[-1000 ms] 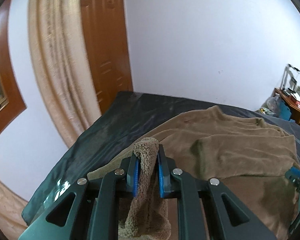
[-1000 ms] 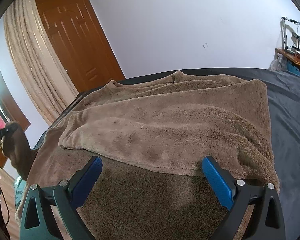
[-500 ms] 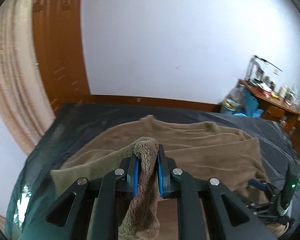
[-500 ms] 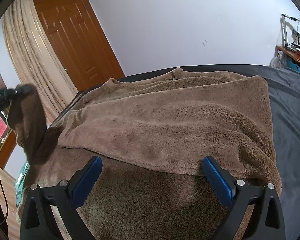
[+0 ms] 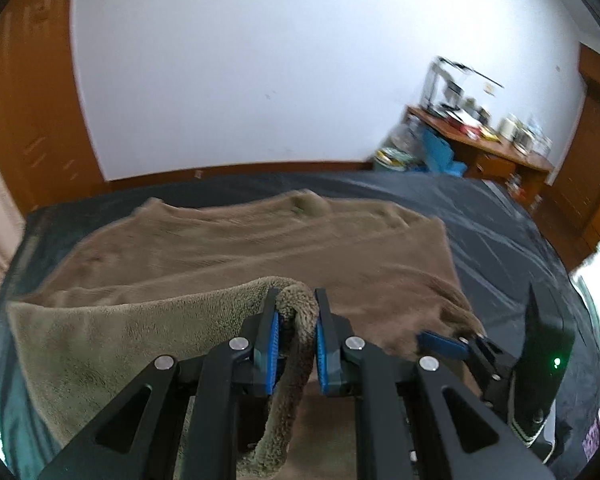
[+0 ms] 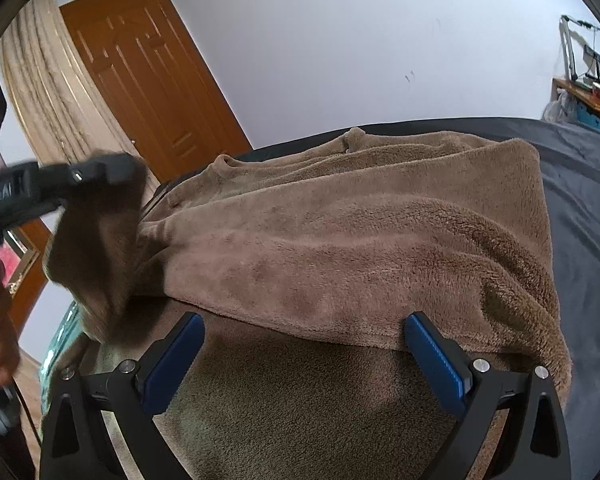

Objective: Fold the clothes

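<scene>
L gripper point(image 5: 296, 340) has swung its fleece fold across over the garment point(image 6: 360, 248); jaws clamped on it. R gripper point(image 6: 304, 360) jaws wide apart, touching plush brown fleece.

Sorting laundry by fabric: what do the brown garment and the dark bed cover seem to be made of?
Garment: likely plush fleece, matte; a fuzzy, nubby pile shows all over. Bed cover: seemingly a thin, smooth woven sheet with a slight sheen and flat creases; the fibre can't be told.
</scene>
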